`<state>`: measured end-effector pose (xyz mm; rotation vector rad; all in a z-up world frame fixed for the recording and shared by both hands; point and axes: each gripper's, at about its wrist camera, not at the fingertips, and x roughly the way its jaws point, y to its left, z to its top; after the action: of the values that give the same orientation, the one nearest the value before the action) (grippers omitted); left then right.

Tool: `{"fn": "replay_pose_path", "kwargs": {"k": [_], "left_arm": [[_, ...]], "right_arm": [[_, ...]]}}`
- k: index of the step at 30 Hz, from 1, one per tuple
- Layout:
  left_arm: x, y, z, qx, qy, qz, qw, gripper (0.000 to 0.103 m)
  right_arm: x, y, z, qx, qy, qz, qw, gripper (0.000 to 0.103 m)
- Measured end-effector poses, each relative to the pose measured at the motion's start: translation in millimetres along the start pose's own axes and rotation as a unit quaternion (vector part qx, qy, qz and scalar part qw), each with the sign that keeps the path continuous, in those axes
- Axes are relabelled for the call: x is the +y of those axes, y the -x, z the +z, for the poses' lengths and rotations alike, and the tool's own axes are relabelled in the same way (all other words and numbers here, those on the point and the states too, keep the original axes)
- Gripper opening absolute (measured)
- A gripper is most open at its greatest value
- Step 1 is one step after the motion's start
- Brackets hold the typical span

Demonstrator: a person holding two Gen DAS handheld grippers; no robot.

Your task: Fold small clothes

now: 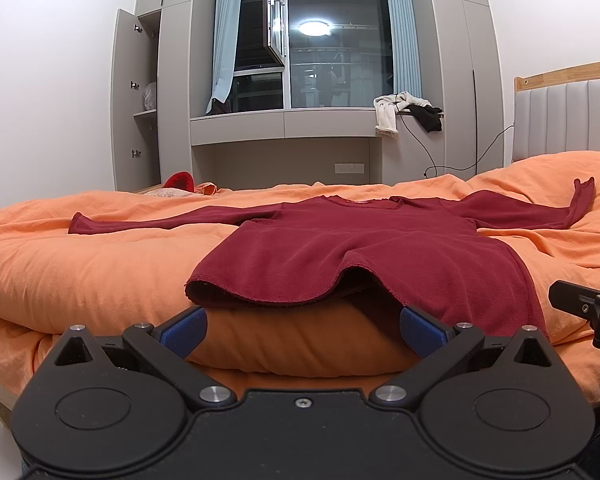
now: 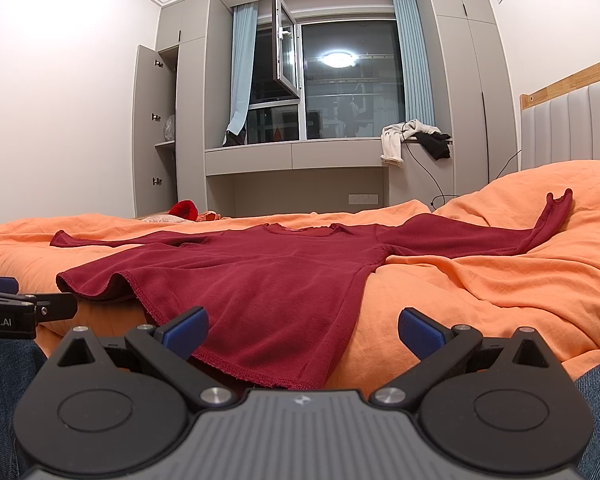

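A dark red long-sleeved top (image 1: 340,248) lies flat on the orange duvet (image 1: 80,272), neck away from me, both sleeves spread out to the sides. Its hem faces me and is slightly rippled. My left gripper (image 1: 302,330) is open and empty, just short of the hem's left part. In the right wrist view the top (image 2: 268,280) lies the same way, and my right gripper (image 2: 302,330) is open and empty over the hem's right corner. Each gripper shows at the edge of the other's view.
The bed has a padded grey headboard (image 1: 568,120) at the right. Beyond the bed stand a window bench with white and black clothes (image 1: 404,114), grey wardrobes with an open door (image 1: 134,104), and a red item (image 1: 179,181) at the far bed edge.
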<state>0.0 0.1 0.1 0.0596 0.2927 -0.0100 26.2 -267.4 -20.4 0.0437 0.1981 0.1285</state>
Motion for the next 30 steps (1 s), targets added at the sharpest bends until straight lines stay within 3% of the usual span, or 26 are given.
{"fn": "replay_pose_path", "kwargs": {"k": [30], "left_arm": [[-0.5, -2.7, -0.4, 0.003, -0.003, -0.001, 1.0, 0.103]], "right_arm": [[-0.4, 0.9, 0.2, -0.001, 0.0, -0.001, 1.0, 0.103]]}}
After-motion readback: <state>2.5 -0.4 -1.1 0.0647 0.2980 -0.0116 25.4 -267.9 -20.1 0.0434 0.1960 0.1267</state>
